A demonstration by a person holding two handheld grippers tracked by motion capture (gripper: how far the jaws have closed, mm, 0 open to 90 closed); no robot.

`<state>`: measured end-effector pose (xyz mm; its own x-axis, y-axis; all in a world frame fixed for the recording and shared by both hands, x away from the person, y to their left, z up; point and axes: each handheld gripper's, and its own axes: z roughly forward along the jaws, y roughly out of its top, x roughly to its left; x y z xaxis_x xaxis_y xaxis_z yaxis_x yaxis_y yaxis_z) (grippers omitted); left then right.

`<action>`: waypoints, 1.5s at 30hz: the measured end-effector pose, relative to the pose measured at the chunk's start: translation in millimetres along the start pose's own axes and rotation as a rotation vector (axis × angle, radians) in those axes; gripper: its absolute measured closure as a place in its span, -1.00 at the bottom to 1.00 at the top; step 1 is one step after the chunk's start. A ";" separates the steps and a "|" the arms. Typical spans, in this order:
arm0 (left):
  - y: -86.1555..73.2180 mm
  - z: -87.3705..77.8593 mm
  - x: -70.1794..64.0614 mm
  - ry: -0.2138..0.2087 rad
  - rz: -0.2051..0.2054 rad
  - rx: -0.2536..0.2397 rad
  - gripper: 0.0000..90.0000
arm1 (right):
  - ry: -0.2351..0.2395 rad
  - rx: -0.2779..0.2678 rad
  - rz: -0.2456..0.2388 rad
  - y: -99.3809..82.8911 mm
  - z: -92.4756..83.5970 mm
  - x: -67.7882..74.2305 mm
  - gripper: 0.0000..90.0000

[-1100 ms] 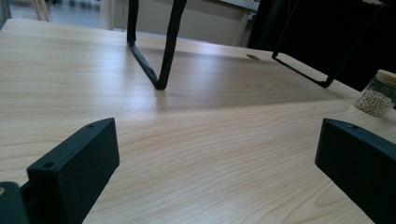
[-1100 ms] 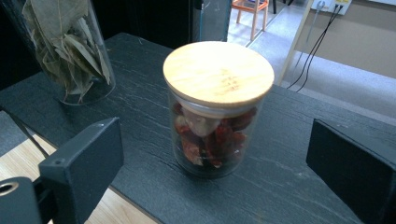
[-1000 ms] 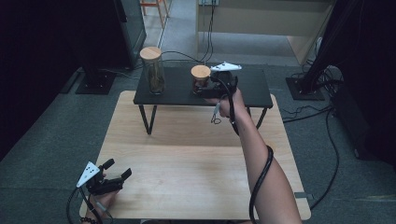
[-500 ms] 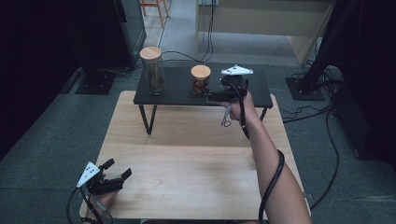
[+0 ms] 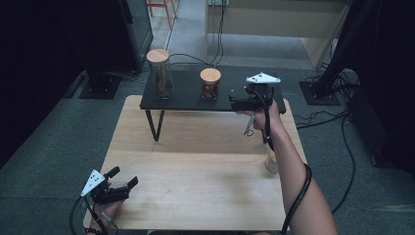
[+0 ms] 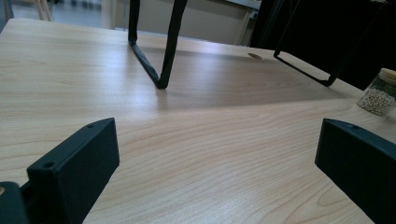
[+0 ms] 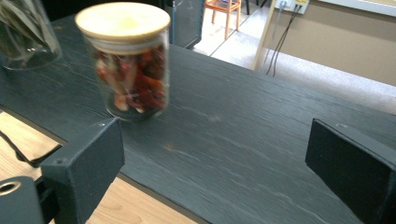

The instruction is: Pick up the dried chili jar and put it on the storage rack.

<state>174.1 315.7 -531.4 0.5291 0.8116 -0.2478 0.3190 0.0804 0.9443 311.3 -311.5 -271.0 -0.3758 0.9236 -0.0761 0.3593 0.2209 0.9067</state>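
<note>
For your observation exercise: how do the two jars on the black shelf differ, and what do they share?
The tall jar stands higher and slimmer than the short jar. The tall jar holds brownish-green contents; the short jar holds red pieces. The short jar stands nearer the right gripper. Both are upright clear jars with round wooden lids.

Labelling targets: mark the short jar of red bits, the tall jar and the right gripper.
short jar of red bits [image 7: 133, 79], right gripper view, glass side.
tall jar [image 5: 161, 78], high view, glass body.
right gripper [image 5: 234, 102], high view, between the jaw tips.
</note>
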 end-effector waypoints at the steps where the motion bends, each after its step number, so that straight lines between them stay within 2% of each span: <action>1: 0.0 0.0 0.0 0.000 0.000 0.000 -1.00 | -0.005 -0.001 0.004 -1.8 -1.5 -1.7 -0.90; 8: -0.1 0.0 -0.1 0.000 0.001 0.000 -1.00 | -0.038 0.007 0.014 -12.6 -9.9 -12.1 -0.90; 21: 0.0 0.2 -0.3 0.007 -0.003 -0.001 -1.00 | -0.071 0.017 0.034 -33.7 -23.1 -28.6 -0.90; 30: 0.0 0.2 -0.7 0.010 -0.003 -0.001 -1.00 | -0.084 -0.002 0.042 -50.9 -37.5 -39.1 -0.90; 34: 0.8 0.8 -0.8 0.010 -0.002 0.003 -1.00 | -0.092 -0.017 0.050 -58.5 -47.4 -40.7 -0.90; 38: -1.0 -0.4 -0.9 0.011 -0.004 -0.007 -1.00 | -0.108 -0.012 0.030 -62.9 -56.3 -39.9 -0.90; 45: -0.9 -0.3 -0.2 0.008 -0.003 -0.007 -1.00 | -0.113 -0.018 0.025 -75.6 -68.6 -39.2 -0.90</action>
<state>173.5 315.7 -532.1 0.5216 0.8162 -0.2485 0.3149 0.0865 0.9452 240.3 -385.9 -308.1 -0.2681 0.9583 -0.0988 0.3512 0.1928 0.9162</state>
